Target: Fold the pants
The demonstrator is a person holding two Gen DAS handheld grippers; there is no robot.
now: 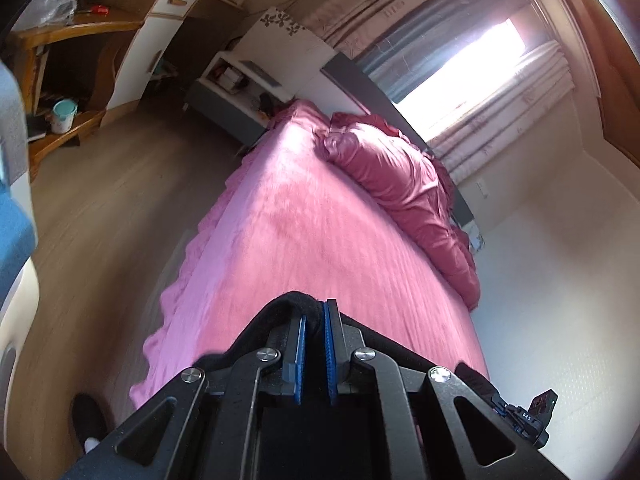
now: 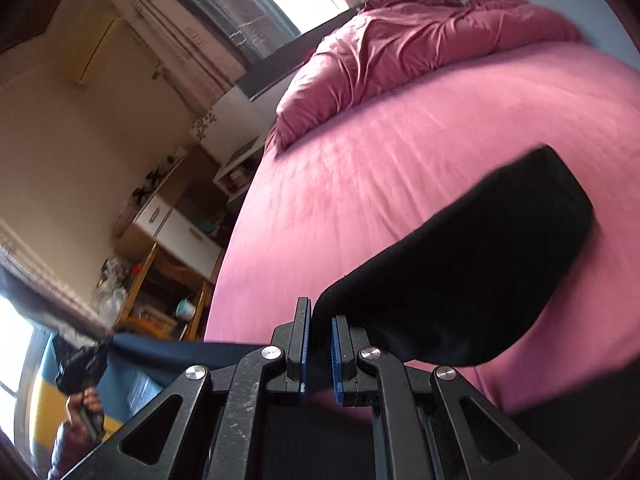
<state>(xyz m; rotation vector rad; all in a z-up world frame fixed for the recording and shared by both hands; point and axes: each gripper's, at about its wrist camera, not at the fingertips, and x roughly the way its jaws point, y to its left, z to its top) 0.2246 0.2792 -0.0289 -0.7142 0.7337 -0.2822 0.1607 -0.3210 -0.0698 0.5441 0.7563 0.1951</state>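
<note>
The black pants [image 2: 480, 264] hang lifted over the pink bed [image 2: 400, 152]; one broad end reaches up and right across the sheet. My right gripper [image 2: 320, 316] is shut on a fold of them, with black cloth pinched between its blue pads. A taut band of the cloth runs left to my left gripper [image 2: 82, 364], held by a hand. In the left wrist view the left gripper [image 1: 315, 308] is shut on the black pants [image 1: 288, 300], which bunch around its fingertips. The rest of the pants is hidden under the gripper there.
A crumpled dark pink duvet [image 1: 384, 168] lies along the head of the bed [image 1: 300, 220] under a bright curtained window [image 1: 460, 72]. Across the wooden floor [image 1: 120, 200] stand a bedside shelf [image 1: 240, 76] and a wooden desk [image 1: 60, 60]. A person's foot [image 1: 88, 420] is beside the bed.
</note>
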